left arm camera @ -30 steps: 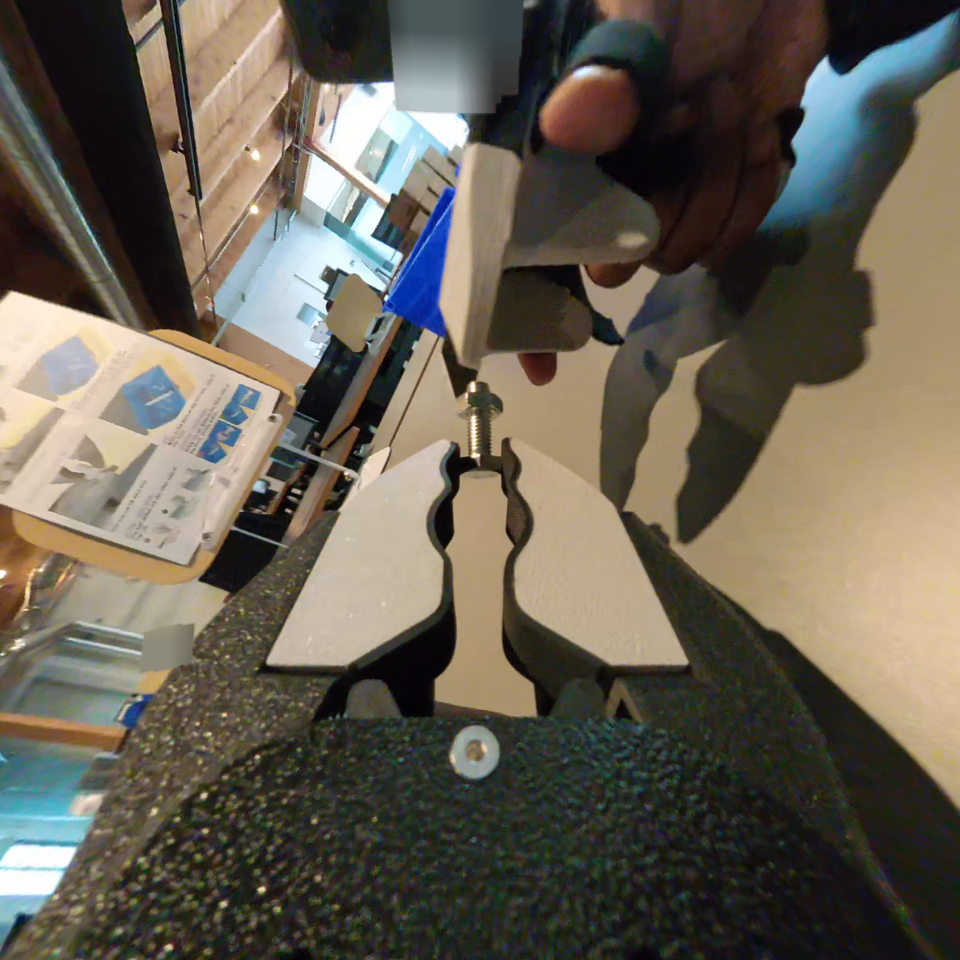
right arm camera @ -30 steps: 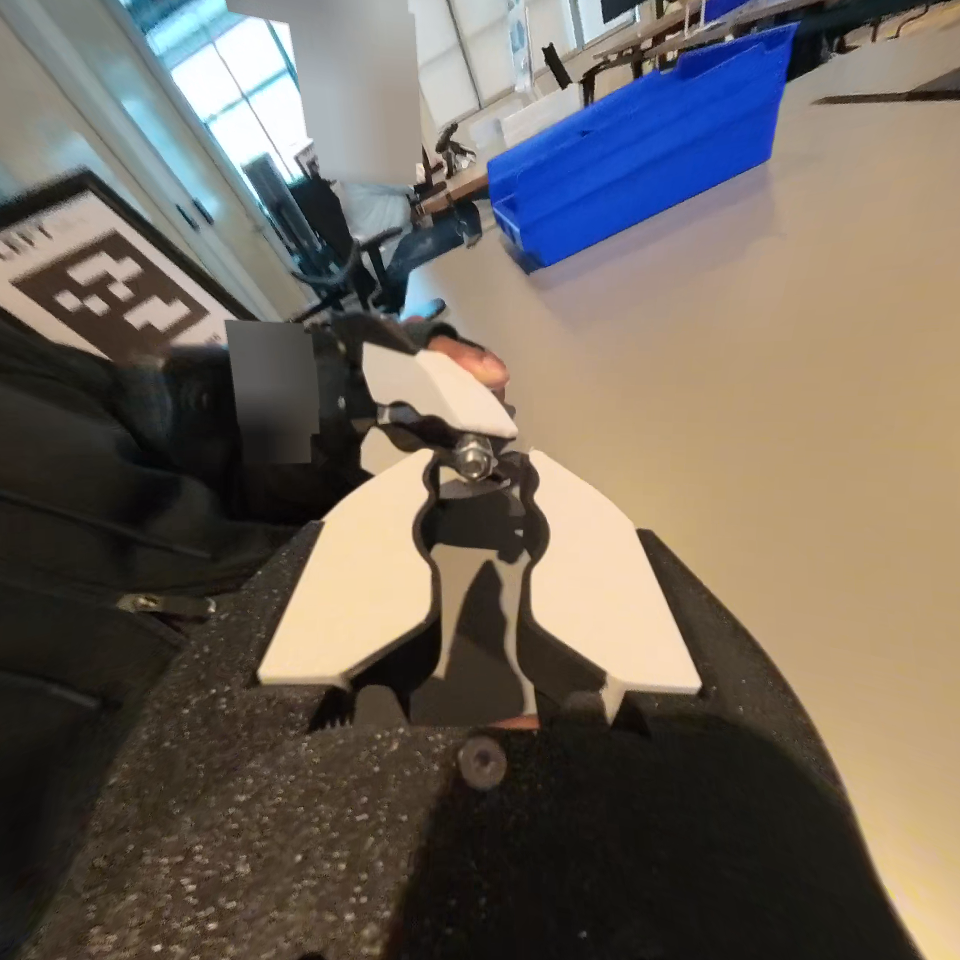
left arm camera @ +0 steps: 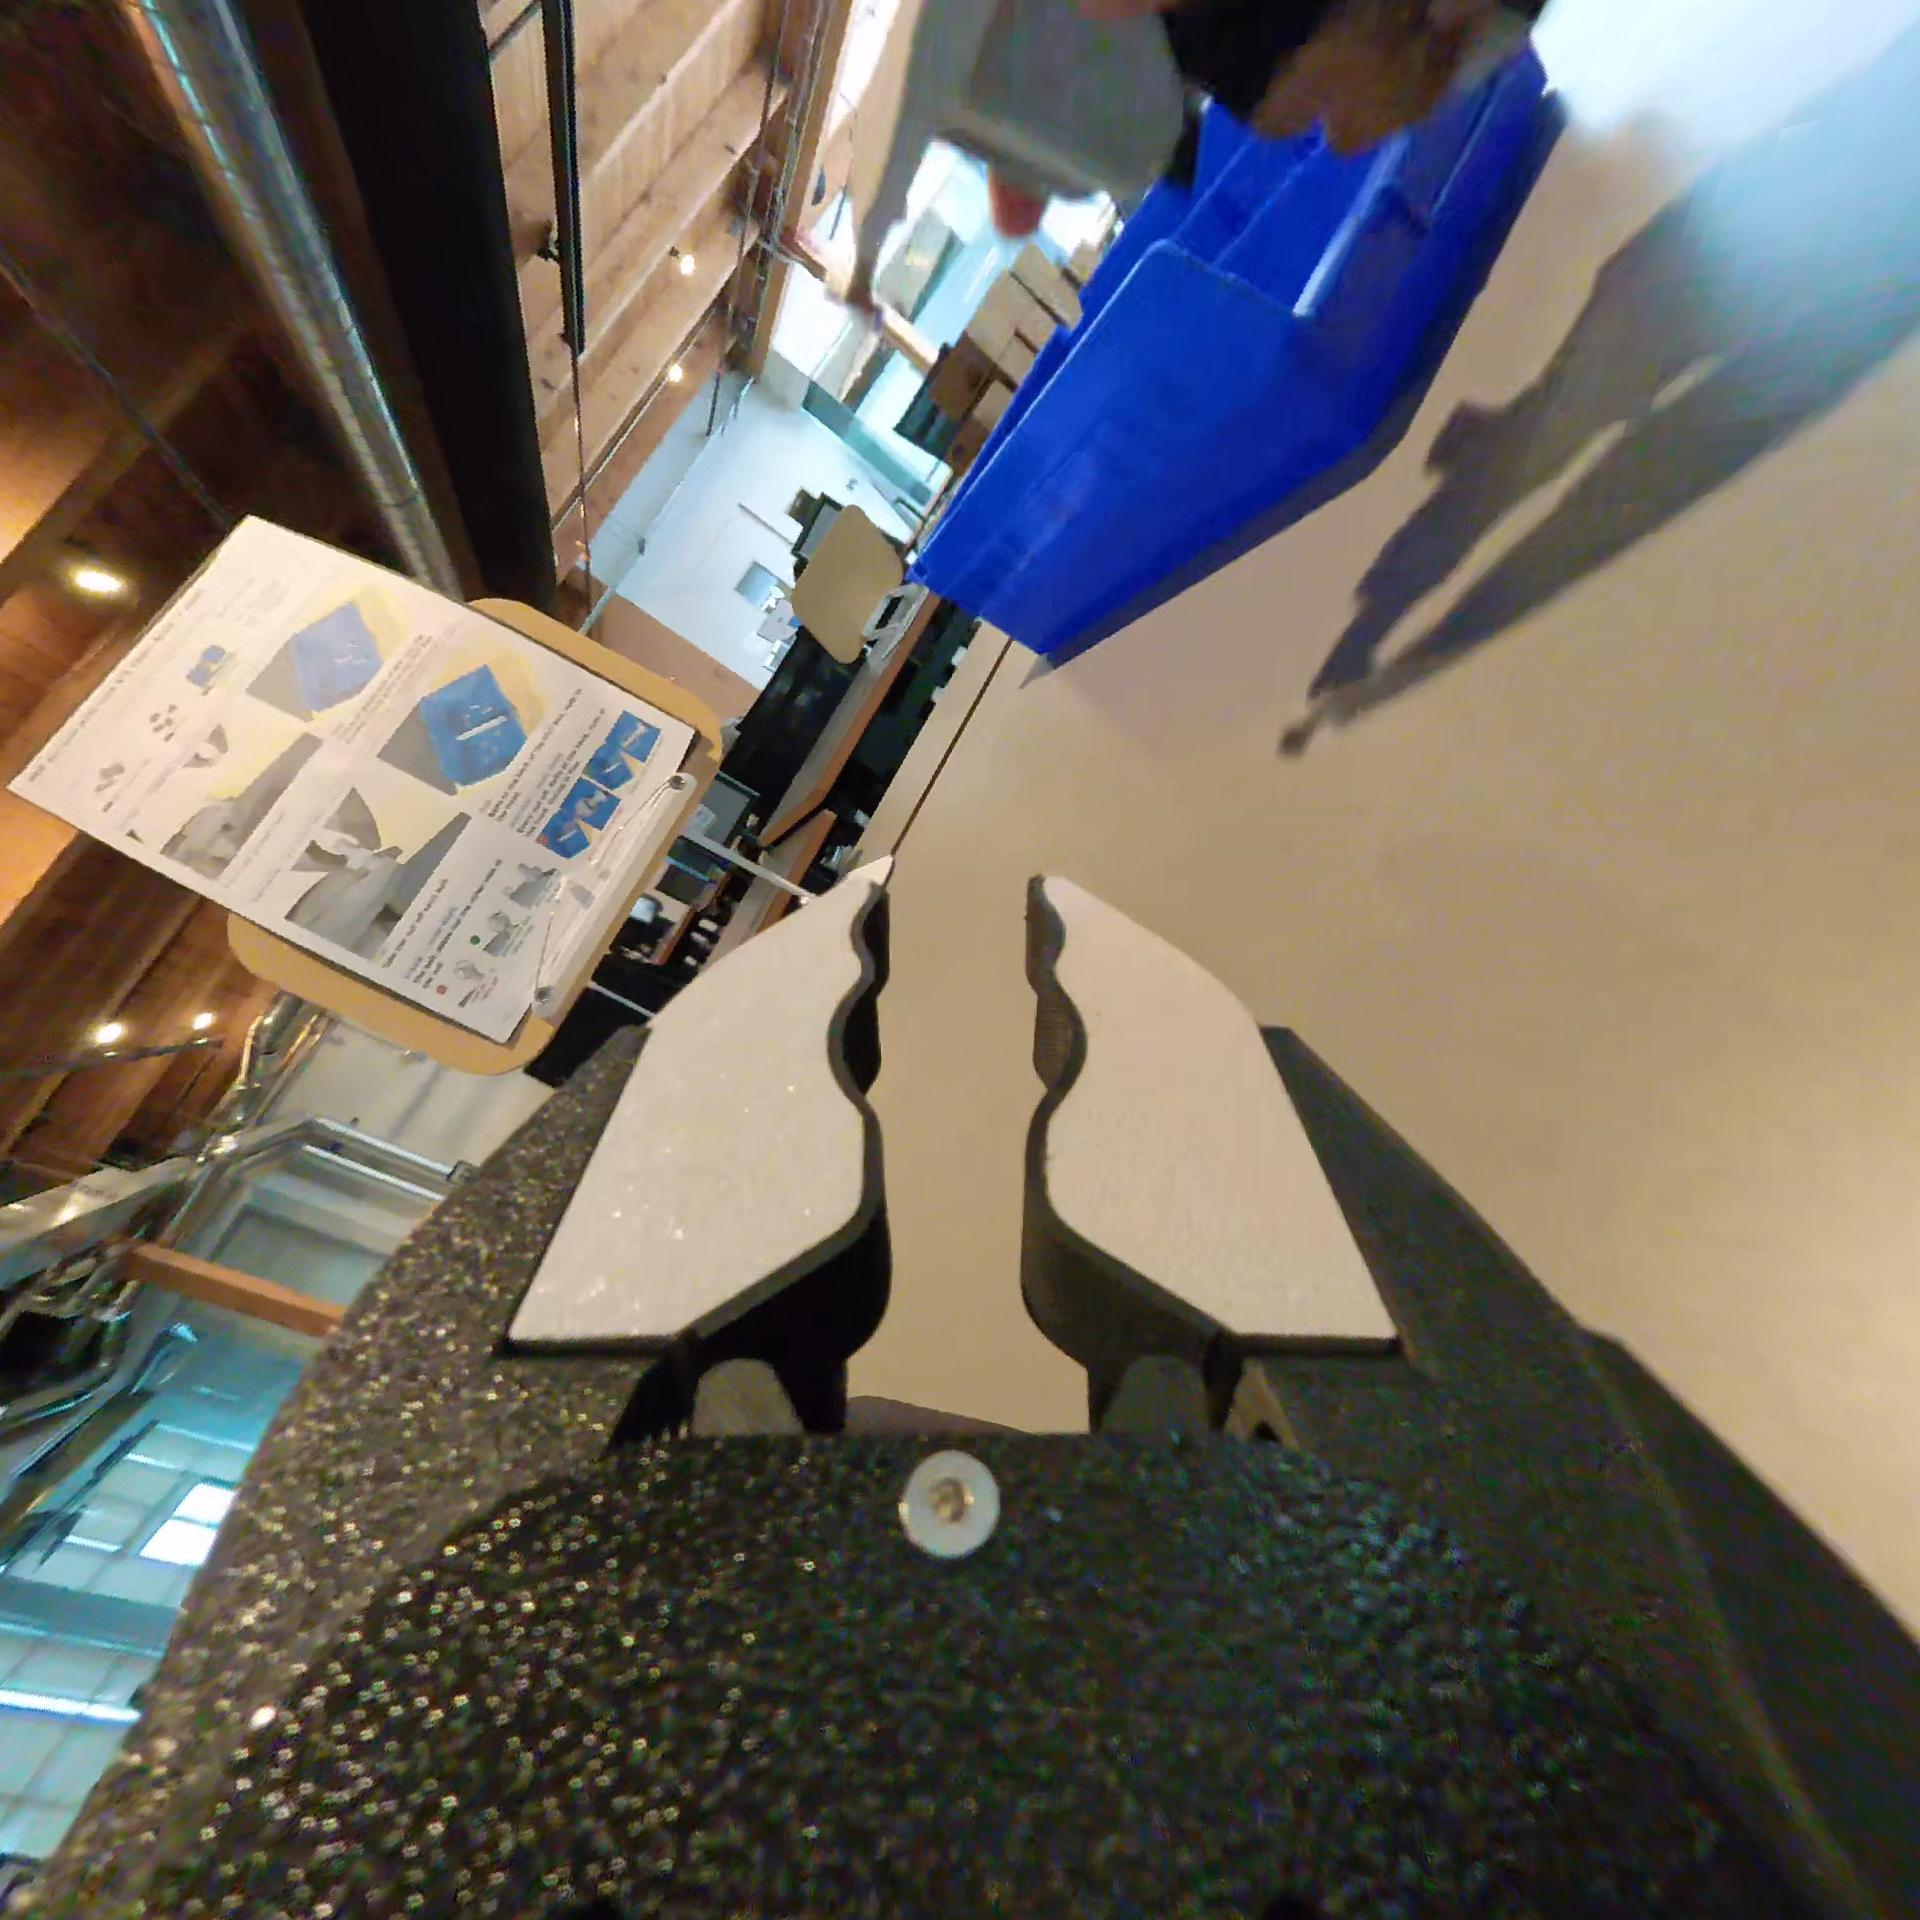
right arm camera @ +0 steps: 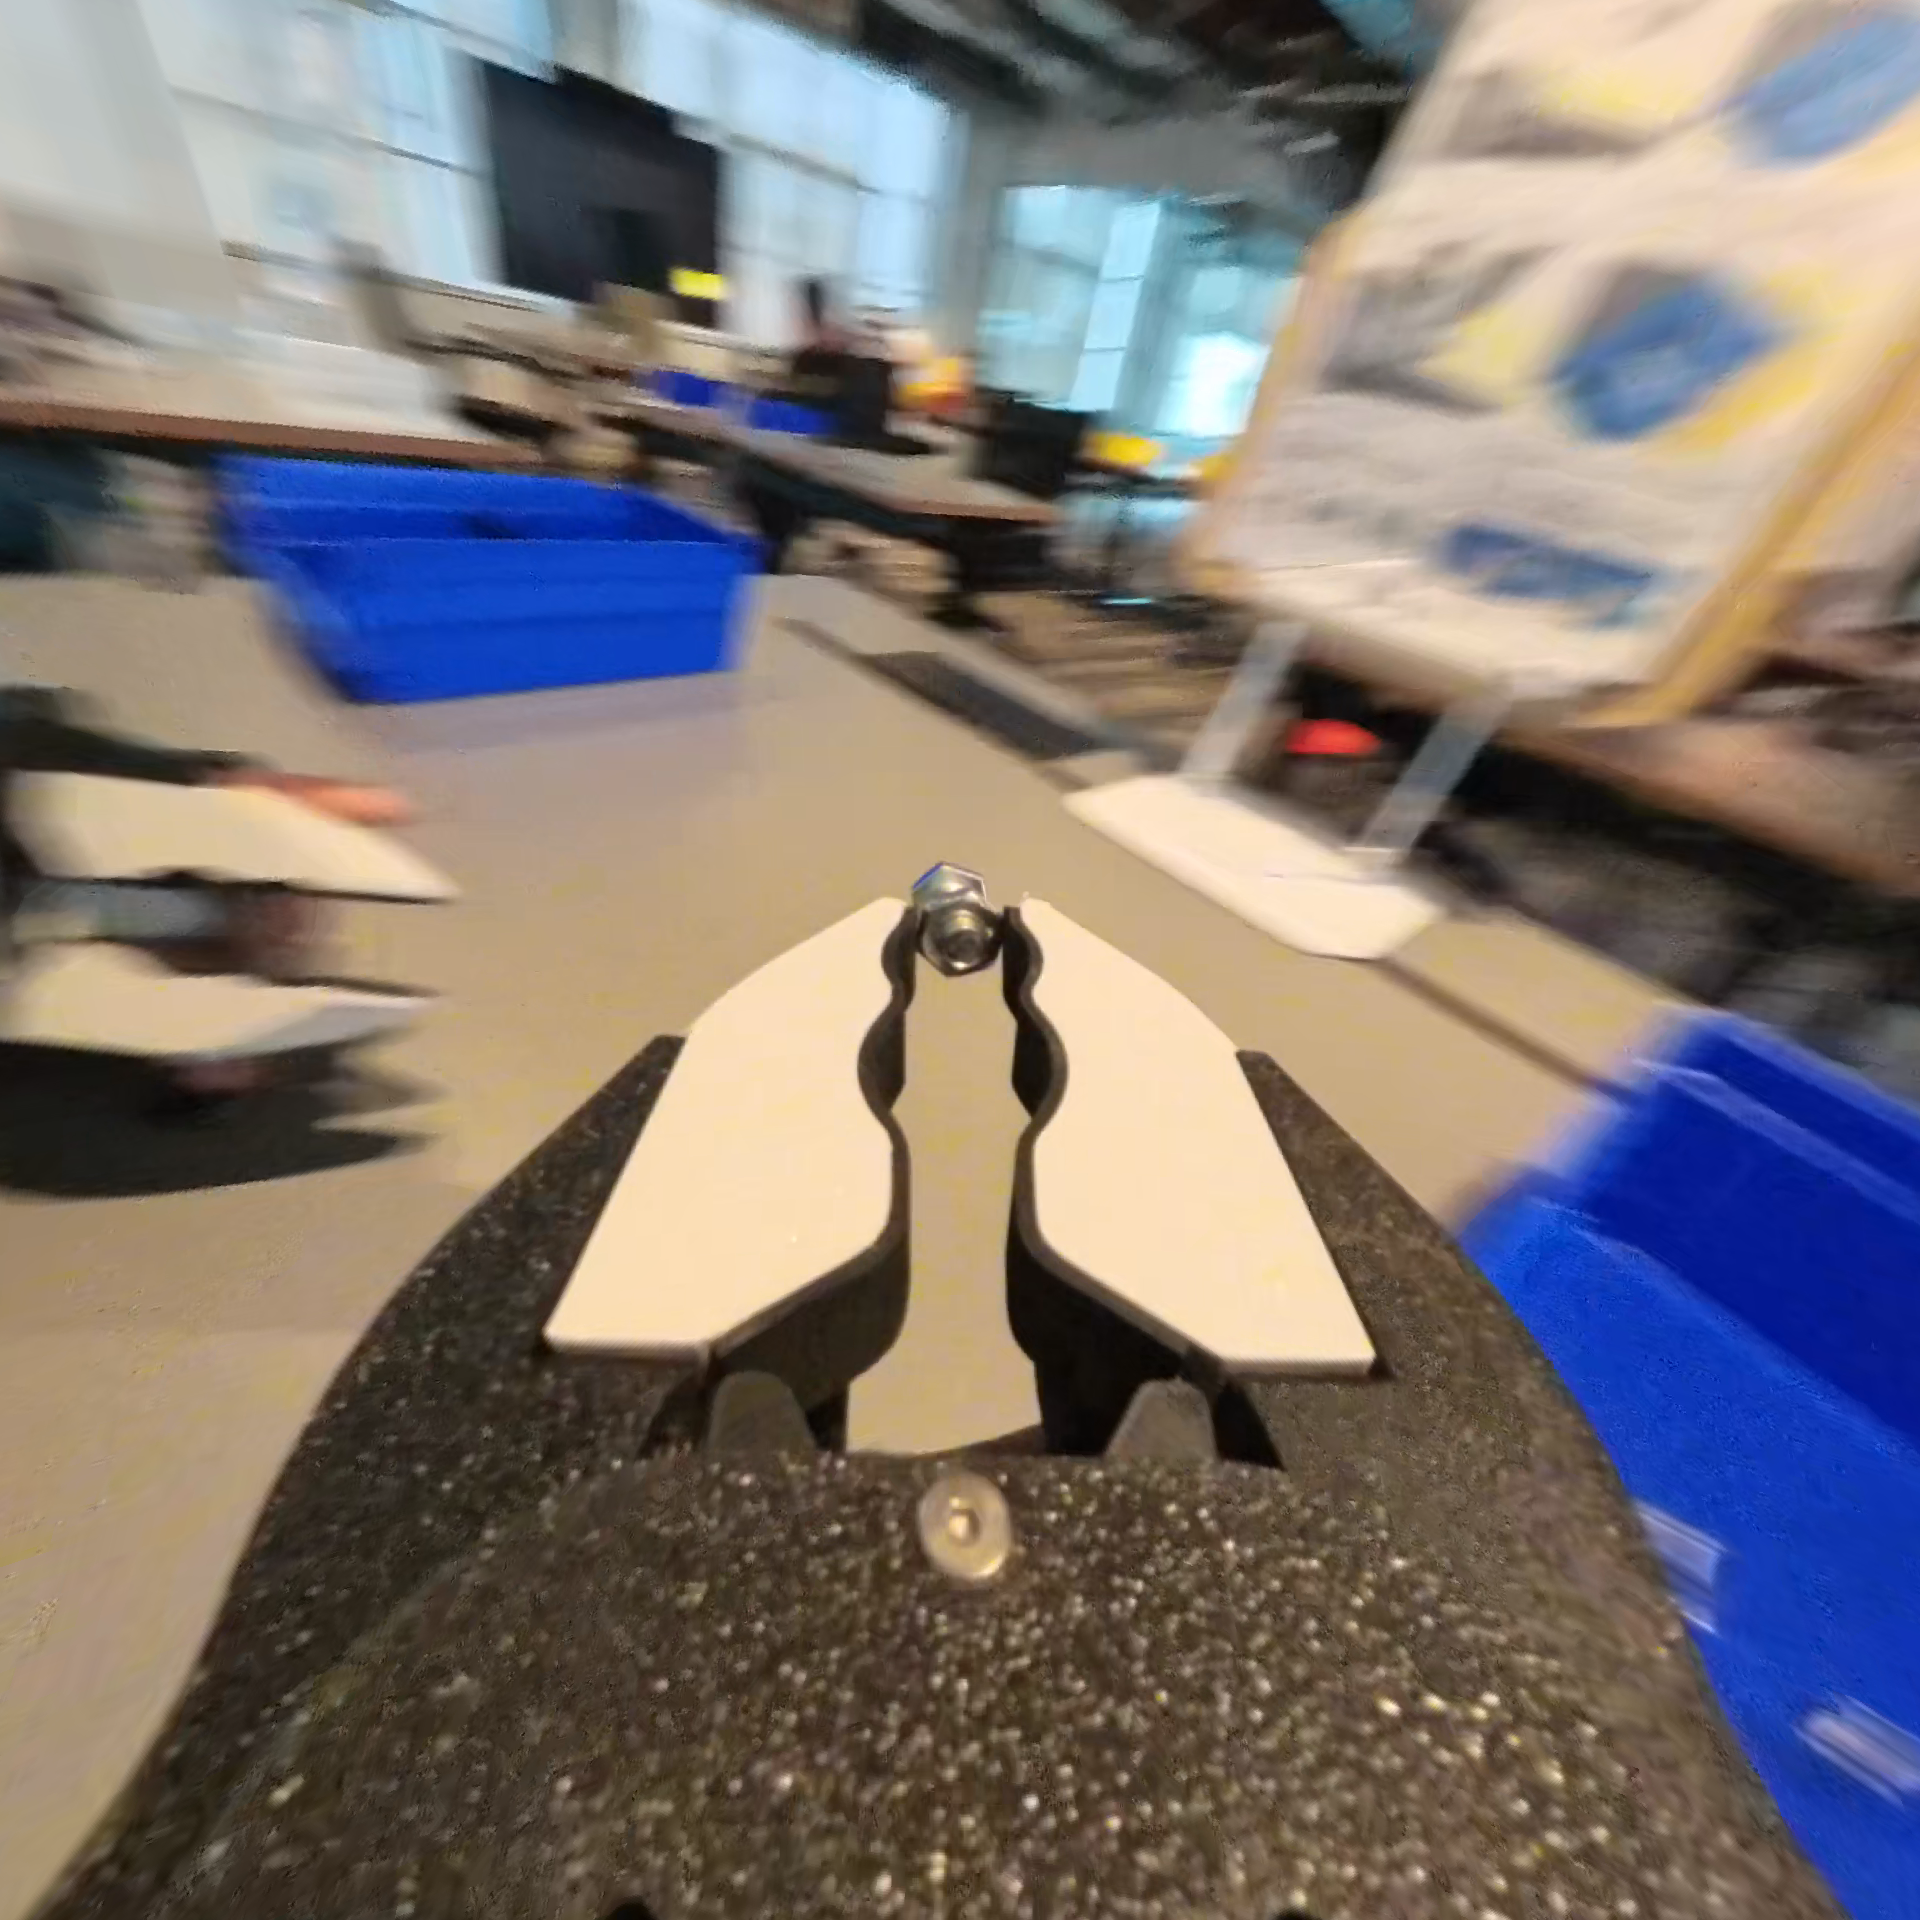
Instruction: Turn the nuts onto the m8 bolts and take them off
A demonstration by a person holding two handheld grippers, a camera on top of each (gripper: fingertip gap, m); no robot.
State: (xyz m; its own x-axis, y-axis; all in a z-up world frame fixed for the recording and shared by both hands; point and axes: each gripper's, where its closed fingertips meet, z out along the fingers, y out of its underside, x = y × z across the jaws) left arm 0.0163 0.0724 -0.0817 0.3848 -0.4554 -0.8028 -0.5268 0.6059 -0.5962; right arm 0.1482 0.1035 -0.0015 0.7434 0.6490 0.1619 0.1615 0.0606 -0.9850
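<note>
Through the left wrist view we see our left gripper (left arm camera: 956,894) with its fingers parted and nothing between them, only bare bench (left arm camera: 1455,1039) showing in the gap. Beyond the fingertips and to their right lies a blue bin (left arm camera: 1195,436); its inside is turned away from us, so we cannot tell what it holds. To the left of the fingers an instruction sheet (left arm camera: 353,769) stands on a board.

Through the right wrist view, heavily blurred, our right gripper (right arm camera: 958,920) pinches a bolt with a nut (right arm camera: 951,920) at the very fingertips. We judge the assembled pair is in transit, so the threading half looks done. Next we need either to set it down or to bring the empty left fingers back to hold one part while we unscrew. Another blue bin (right arm camera: 1766,1299) sits just right of the fingers, a further one (right arm camera: 488,592) ahead-left; contents unseen in both.
</note>
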